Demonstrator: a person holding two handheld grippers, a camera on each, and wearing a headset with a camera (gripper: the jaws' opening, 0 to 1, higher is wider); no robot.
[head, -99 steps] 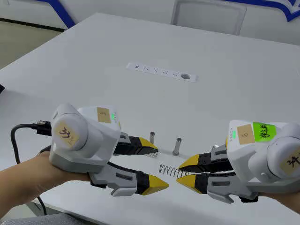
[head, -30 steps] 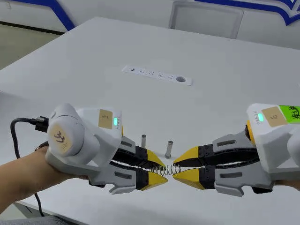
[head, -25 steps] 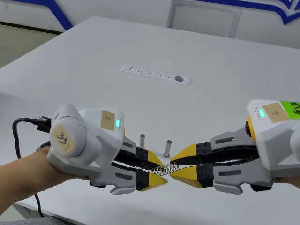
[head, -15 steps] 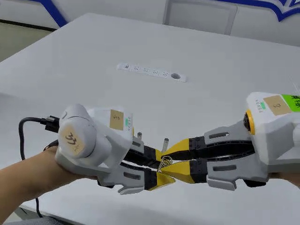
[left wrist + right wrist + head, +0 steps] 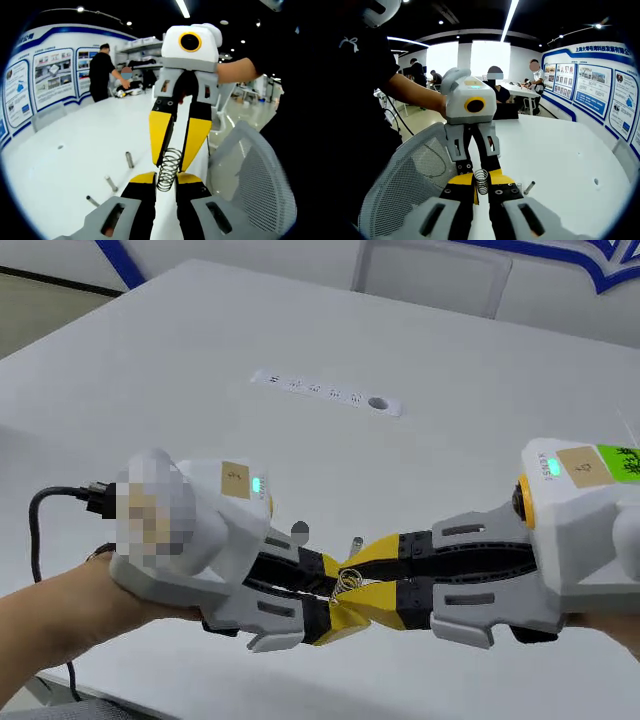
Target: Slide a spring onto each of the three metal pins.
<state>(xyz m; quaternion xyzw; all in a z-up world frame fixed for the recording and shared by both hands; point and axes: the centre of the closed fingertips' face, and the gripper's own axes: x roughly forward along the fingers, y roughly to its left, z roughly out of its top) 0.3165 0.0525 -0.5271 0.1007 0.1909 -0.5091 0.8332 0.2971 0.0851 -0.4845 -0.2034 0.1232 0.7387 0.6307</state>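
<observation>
Steel spring (image 5: pixel 168 169): 1, held above the white table (image 5: pixel 200 360), between both tools. Left gripper (image 5: pixel 166 178): clamped on 1 end. Right gripper (image 5: pixel 481 179): clamped on the other end, its tips meeting the left's. Metal pins (image 5: pixel 129 159): 3, upright in a row near the table's near edge, just beyond the tips. Power strip (image 5: pixel 325 392): mid-table.

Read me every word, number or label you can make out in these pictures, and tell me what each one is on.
Nothing reads clearly.
On the left gripper: tan tag, one handwritten mark, too small to read.
On the right gripper: tan label, one handwritten mark, too small to read.
Beside it: green sticker, handwriting cut off by the picture's edge.
In the right gripper view: wall boards, blue heading and print too blurred.
</observation>
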